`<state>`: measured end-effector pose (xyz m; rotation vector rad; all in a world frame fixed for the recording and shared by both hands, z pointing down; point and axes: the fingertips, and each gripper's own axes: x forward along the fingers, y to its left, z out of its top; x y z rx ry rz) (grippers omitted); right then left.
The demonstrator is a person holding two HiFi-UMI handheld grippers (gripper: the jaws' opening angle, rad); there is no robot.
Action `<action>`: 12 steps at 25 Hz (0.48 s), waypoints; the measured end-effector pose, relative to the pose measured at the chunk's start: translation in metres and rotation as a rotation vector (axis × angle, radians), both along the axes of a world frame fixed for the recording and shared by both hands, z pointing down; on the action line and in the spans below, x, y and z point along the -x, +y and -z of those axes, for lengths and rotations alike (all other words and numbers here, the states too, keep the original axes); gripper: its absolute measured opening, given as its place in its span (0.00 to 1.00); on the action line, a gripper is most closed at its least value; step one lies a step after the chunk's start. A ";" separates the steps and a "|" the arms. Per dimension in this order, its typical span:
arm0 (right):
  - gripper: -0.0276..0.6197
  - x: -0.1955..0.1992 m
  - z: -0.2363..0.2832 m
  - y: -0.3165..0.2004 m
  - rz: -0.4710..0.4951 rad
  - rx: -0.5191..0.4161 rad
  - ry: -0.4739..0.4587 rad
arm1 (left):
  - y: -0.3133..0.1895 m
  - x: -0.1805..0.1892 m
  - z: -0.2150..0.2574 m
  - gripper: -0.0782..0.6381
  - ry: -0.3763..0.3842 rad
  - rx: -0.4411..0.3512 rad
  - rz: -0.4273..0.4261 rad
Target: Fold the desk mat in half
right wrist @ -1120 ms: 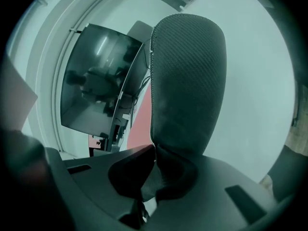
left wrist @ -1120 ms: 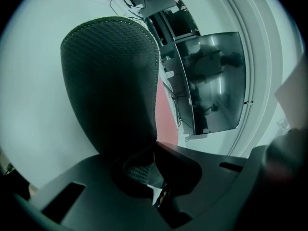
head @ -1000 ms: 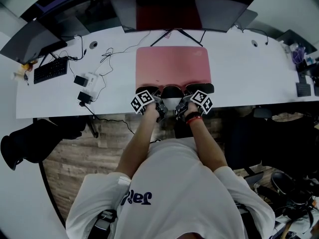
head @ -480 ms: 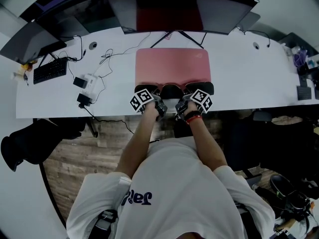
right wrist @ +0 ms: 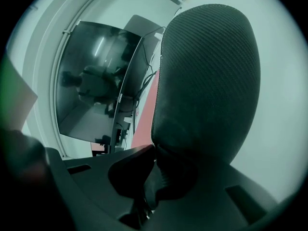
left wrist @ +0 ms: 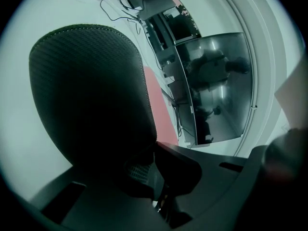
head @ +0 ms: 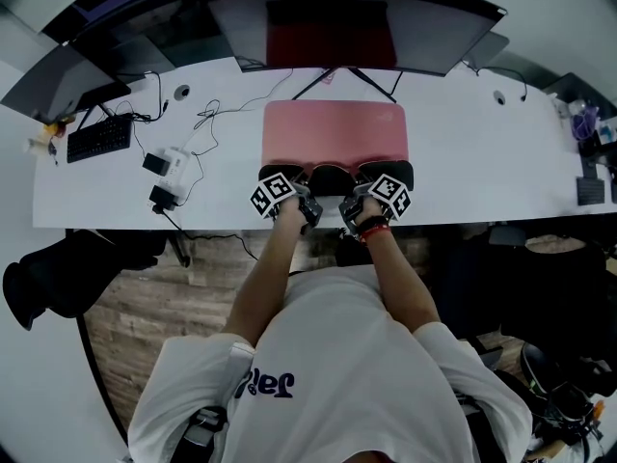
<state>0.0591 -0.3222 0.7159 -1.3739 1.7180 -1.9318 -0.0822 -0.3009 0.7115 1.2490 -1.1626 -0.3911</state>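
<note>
L gripper (head: 293,183), R gripper (head: 370,183): clamped side by side on near hem of desk mat (head: 335,128), dark underside curled up. Rest flat ahead toward monitor (head: 328,27), long axis crosswise; neither hand nearer.

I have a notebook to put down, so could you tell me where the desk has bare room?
The desk is bare right of the desk mat, out to its right end. Left of the mat it is crowded with cables, adapters and a keyboard.
</note>
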 end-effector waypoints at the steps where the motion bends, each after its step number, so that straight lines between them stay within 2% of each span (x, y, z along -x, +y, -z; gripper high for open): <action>1: 0.09 0.000 0.000 -0.002 0.002 0.000 -0.003 | -0.002 0.000 0.000 0.15 -0.002 0.001 0.001; 12: 0.09 0.001 0.002 -0.029 0.027 0.007 -0.027 | -0.026 0.002 0.002 0.15 -0.020 -0.002 0.025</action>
